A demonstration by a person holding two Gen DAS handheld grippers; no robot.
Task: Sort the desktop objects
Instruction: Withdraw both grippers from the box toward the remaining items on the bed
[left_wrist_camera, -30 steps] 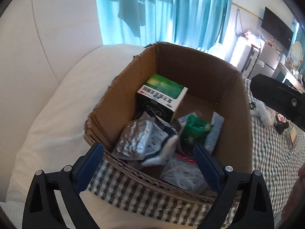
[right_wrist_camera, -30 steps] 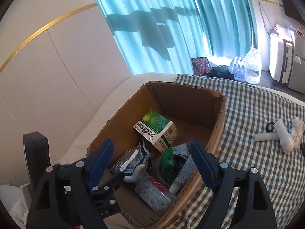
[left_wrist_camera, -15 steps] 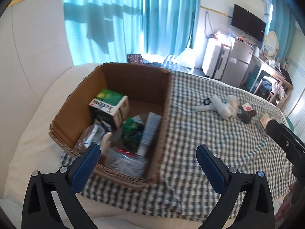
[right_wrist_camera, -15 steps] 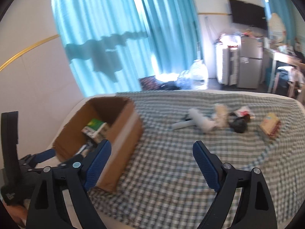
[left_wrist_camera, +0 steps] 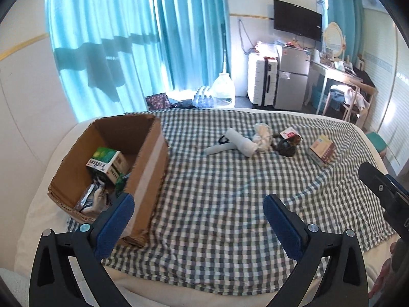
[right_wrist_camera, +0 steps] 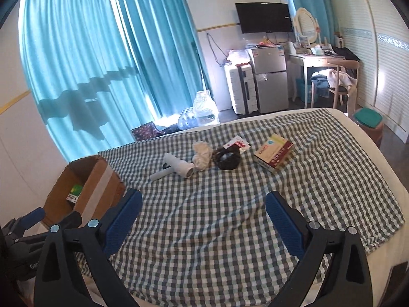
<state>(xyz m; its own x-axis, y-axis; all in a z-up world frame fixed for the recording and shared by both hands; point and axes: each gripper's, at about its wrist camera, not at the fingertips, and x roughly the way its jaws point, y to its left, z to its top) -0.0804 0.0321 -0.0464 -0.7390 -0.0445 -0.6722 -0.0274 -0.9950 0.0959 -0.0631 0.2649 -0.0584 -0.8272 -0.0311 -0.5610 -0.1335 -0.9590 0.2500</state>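
Left gripper [left_wrist_camera: 196,215] wide open and empty, right gripper [right_wrist_camera: 203,211] opening with nothing between, box [left_wrist_camera: 150,158] at left, lint roller [right_wrist_camera: 176,166], book [right_wrist_camera: 274,153] on checked cloth [right_wrist_camera: 217,217]

The cloth [right_wrist_camera: 230,217] on the bed is a dark green and white check. The box [left_wrist_camera: 148,158] is brown cardboard with a pale tape stripe down its side; in it lies a carton [left_wrist_camera: 107,162] with a green top and white side with a red mark. On the cloth: a white lint roller [right_wrist_camera: 179,166], a cream rag [right_wrist_camera: 202,154], a black lump [right_wrist_camera: 226,160], and a packet [right_wrist_camera: 274,152] in cream and dark red. The curtains [right_wrist_camera: 89,58] are turquoise. The left hand-held gripper [left_wrist_camera: 196,217] and right hand-held gripper [right_wrist_camera: 203,215] are black with blue pads.
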